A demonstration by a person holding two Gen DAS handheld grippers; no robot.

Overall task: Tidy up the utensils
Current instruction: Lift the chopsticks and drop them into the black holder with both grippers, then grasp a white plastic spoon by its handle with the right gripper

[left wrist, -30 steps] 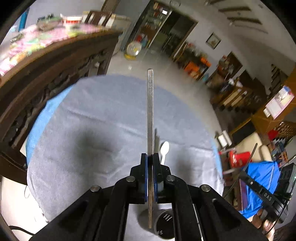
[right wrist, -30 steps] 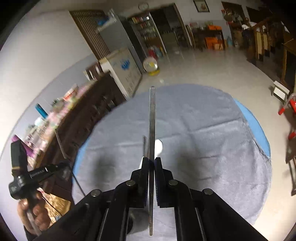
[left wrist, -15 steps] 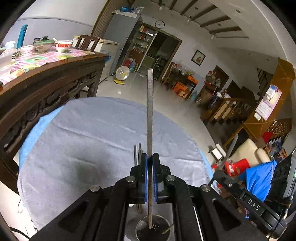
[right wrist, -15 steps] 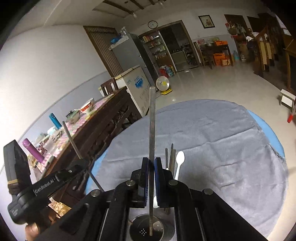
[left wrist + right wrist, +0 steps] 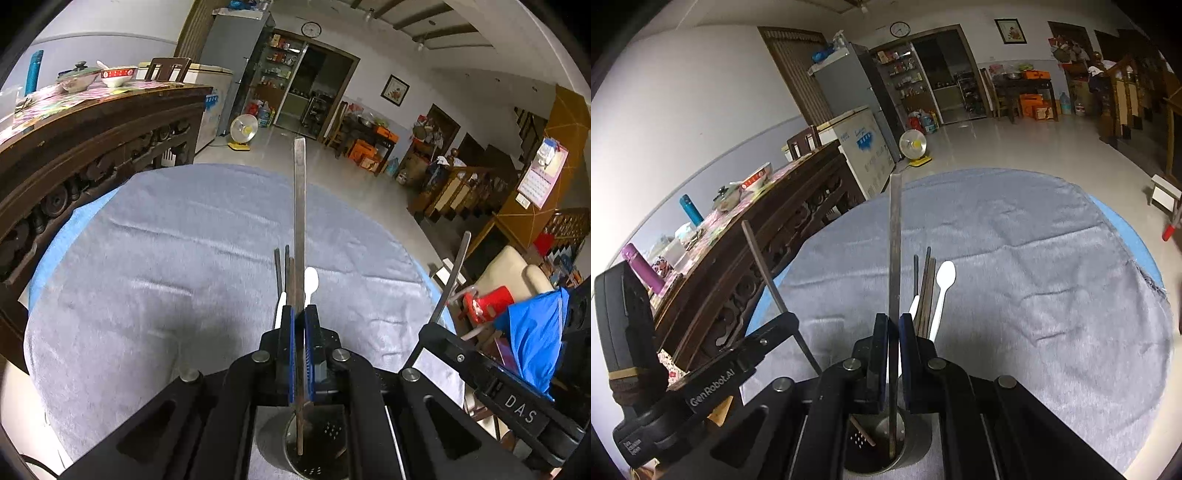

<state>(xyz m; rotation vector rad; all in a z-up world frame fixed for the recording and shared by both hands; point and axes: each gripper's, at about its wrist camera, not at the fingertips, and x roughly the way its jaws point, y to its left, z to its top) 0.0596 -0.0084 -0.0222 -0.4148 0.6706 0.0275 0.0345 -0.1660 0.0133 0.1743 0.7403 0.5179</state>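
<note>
Grey cloth covers the table [image 5: 155, 280], where my left gripper [image 5: 299, 354] and right gripper [image 5: 894, 354] each clamp an upright chopstick [image 5: 299, 221], lower ends inside the holder [image 5: 908, 446] directly beneath both jaws.

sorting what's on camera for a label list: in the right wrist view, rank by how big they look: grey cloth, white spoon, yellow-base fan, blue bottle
1. grey cloth, by far the largest.
2. white spoon.
3 and 4. yellow-base fan and blue bottle look about alike; both sit far from the camera, so I will not rank them.
</note>
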